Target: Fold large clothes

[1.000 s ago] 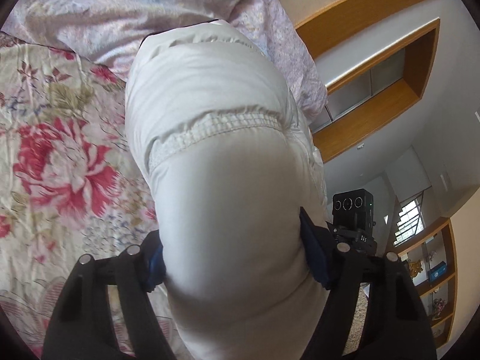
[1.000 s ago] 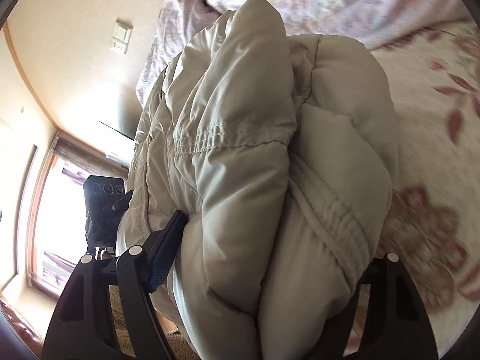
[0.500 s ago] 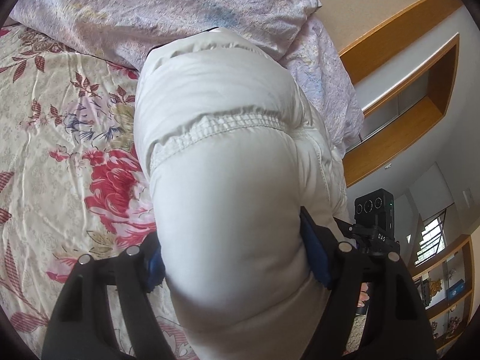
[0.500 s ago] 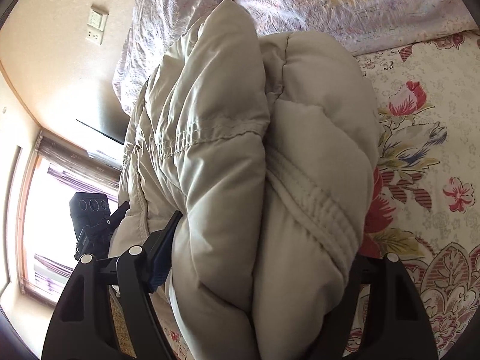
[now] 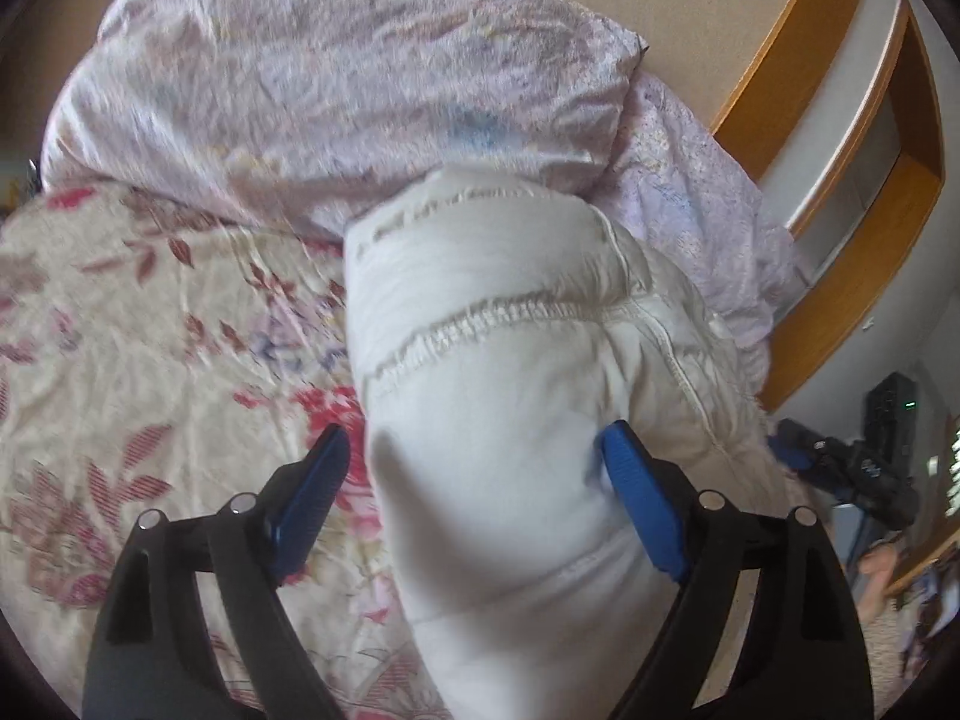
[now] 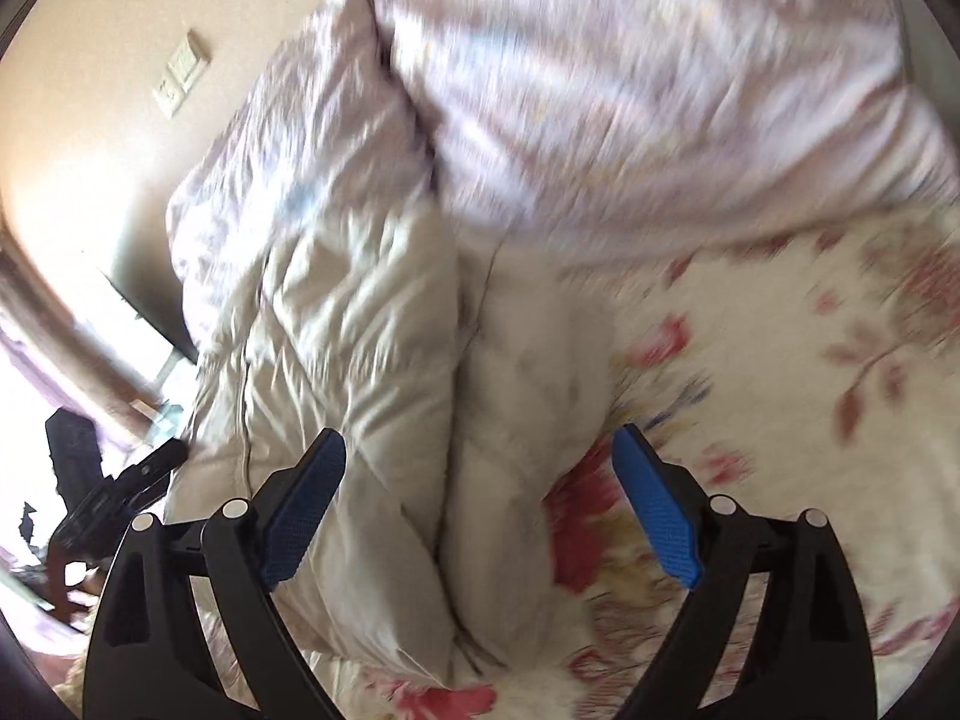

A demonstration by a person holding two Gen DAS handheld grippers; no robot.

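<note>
On floral bedspread (image 5: 150, 330) | folded jacket (image 5: 510, 420) | both grippers' jaws just opened, jacket between, unclamped

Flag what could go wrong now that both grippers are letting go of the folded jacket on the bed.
1. The puffy cream quilted jacket may spring open as the jaws, just opening, release it.
2. The left gripper has one pad touching fabric; withdrawing could drag the fold.
3. The right gripper straddles the bundle and could snag it.

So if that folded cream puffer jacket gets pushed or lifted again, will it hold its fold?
Probably not firmly. The puffer jacket bulges in rounded quilted sections, so it likely springs back and loosens. Its shell looks smooth, perhaps slippery against the blue pads. It seems light for its bulk; a push should slide it over the floral bedspread, not tip it.
</note>
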